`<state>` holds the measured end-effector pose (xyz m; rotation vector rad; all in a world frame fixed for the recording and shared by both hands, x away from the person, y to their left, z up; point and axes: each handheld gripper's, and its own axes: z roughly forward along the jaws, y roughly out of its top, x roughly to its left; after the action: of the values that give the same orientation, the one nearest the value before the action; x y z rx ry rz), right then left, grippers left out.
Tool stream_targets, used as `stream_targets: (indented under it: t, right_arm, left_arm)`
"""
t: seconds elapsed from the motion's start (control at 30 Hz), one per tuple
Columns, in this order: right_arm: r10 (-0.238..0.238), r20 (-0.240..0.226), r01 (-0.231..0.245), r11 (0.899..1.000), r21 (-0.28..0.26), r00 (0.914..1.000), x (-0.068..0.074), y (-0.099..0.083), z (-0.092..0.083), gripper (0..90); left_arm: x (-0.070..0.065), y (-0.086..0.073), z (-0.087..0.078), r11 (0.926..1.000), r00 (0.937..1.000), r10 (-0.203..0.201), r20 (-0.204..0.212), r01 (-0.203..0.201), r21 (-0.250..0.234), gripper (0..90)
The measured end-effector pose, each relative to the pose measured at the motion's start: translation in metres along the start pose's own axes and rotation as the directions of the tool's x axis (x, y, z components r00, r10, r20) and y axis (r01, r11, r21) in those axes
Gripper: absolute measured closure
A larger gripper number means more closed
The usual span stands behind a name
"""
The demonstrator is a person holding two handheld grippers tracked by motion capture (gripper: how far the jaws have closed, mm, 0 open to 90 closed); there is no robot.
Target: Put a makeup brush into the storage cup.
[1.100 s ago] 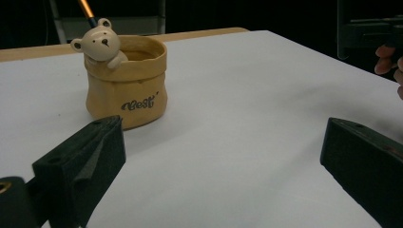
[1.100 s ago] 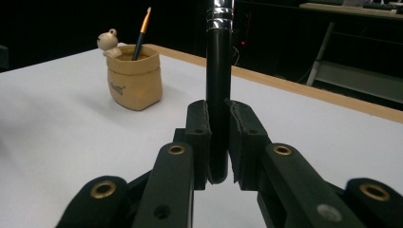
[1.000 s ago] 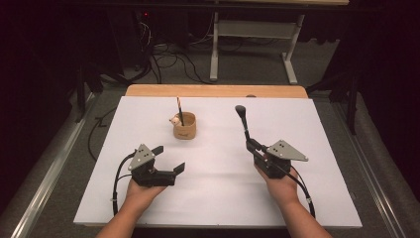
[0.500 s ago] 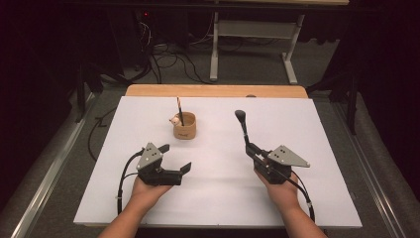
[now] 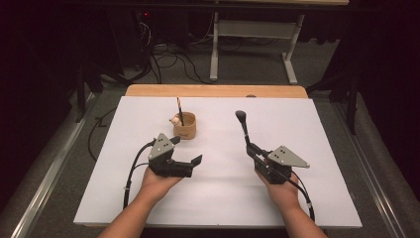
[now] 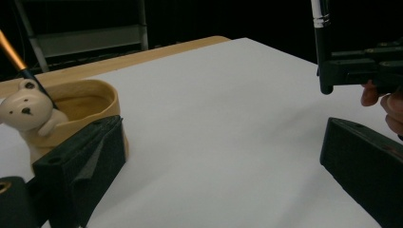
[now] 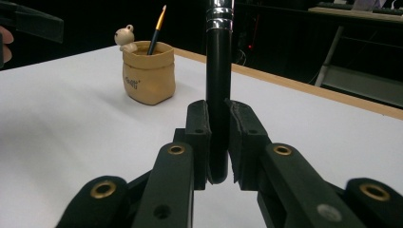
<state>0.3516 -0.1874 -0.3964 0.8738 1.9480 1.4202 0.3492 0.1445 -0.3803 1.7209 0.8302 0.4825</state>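
A tan pouch-shaped pot with a small bear figure on its rim stands at the table's middle left, and a thin orange-handled brush leans in it. My left gripper hovers just in front of the pot, its jaws spread wide with nothing between them. The left gripper view puts the pot beside the left jaw. My right gripper is shut on the handle of a black brush that stands upright. In the right gripper view the pads clamp the handle, with the pot farther off.
White paper covers the table, with a wooden edge at the far side. Cables and a metal stand lie on the dark floor beyond. Open paper lies between the two hands.
My left gripper has moved right and slightly away from the person, closer to the pot, still open. The right gripper and its brush have stayed put.
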Motion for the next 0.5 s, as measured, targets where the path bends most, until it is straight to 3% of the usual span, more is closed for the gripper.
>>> stream_targets:
  t: [0.5]
  right_arm:
    - [0.005,0.012,-0.005,1.000,0.000,0.9999,-0.003,-0.002,-0.001,81.5]
  left_arm:
    - [-0.015,0.016,0.023,0.9995,0.9984,0.030,0.048,-0.029,-0.010,2.1]
